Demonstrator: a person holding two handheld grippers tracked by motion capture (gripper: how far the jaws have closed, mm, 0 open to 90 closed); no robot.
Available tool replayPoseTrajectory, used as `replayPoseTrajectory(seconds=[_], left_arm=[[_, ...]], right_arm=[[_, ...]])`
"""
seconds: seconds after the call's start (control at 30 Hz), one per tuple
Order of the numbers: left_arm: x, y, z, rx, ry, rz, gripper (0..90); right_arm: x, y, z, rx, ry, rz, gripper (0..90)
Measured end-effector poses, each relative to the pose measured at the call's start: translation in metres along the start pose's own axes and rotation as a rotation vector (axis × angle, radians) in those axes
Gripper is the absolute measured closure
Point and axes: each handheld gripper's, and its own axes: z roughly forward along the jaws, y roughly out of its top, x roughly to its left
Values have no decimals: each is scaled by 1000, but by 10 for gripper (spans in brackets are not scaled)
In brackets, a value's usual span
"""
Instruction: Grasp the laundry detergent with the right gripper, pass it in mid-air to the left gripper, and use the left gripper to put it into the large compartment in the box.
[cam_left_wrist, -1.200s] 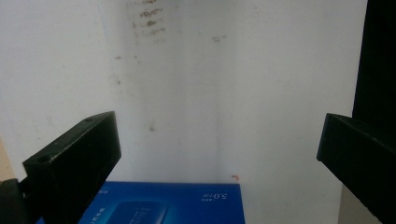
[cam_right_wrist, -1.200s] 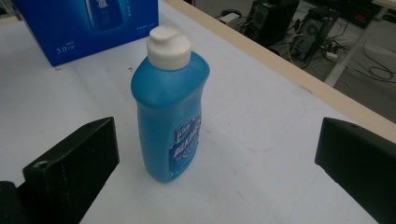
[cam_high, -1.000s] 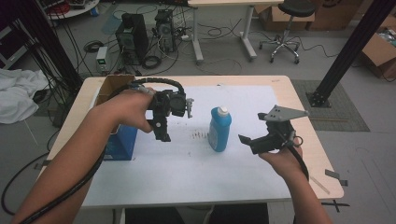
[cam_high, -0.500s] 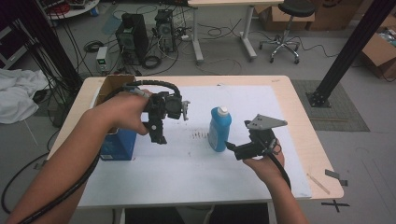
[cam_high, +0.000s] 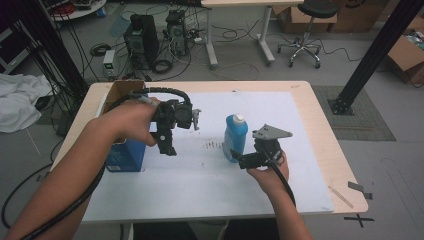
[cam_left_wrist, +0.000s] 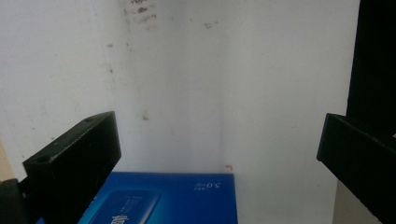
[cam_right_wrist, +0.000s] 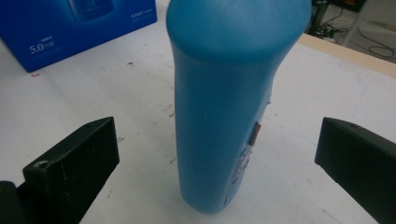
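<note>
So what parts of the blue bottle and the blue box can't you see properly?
- Tall blue plastic bottle: its cap is cut off by the top edge of the right gripper view.
- Bottle's small label: turned away and too blurred to read there.
- Blue cardboard box: the person's left forearm partly covers it in the high view; the left gripper view's bottom edge crops it.

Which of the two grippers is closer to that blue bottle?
The right gripper: its open jaws sit on either side of the blue bottle. The left gripper hangs off to the bottle's left, beside the blue box.

Blue bottle (cam_right_wrist: 224, 102) — white cap
</note>
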Motion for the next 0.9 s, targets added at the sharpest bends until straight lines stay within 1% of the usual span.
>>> replayPoseTrajectory(seconds=[0.07, 0.13, 0.2, 0.27, 0.37, 0.43, 0.53, 0.57, 0.63, 0.67, 0.73, 0.83, 0.9], left_arm=[[0, -1, 1, -3, -1, -1, 0], [0, -1, 2, -5, -1, -2, 0], [1, -2, 3, -3, -3, -3, 0], [1, -2, 3, -2, -4, -3, 1], [1, -3, 4, -4, -3, -3, 0], [1, -5, 6, -7, -4, -5, 1], [2, -6, 7, -7, -4, -10, 1], [2, -6, 7, -5, -6, -12, 1], [2, -7, 8, -5, -8, -11, 1], [3, -7, 8, -7, -8, -10, 1], [3, -9, 8, -7, -10, -14, 0], [4, -10, 9, -7, -9, -17, 0], [5, -11, 9, -7, -11, -18, 0]], right_arm=[[1, -2, 4, -14, -13, 23, 0], [1, -3, 6, -19, -10, 31, 0], [2, -5, 14, -21, -7, 43, 0], [2, -6, 16, -21, -15, 41, 0], [6, -8, 24, -19, -27, 37, 0], [8, -10, 29, -32, -40, 49, 0], [10, -10, 33, -41, -54, 50, 0], [10, -10, 36, -54, -60, 57, 0], [11, -10, 37, -54, -62, 57, 0], [13, -11, 40, -54, -78, 51, 0], [14, -11, 42, -61, -93, 49, 0], [15, -12, 43, -73, -97, 58, 0], [17, -13, 46, -90, -110, 64, 0]])
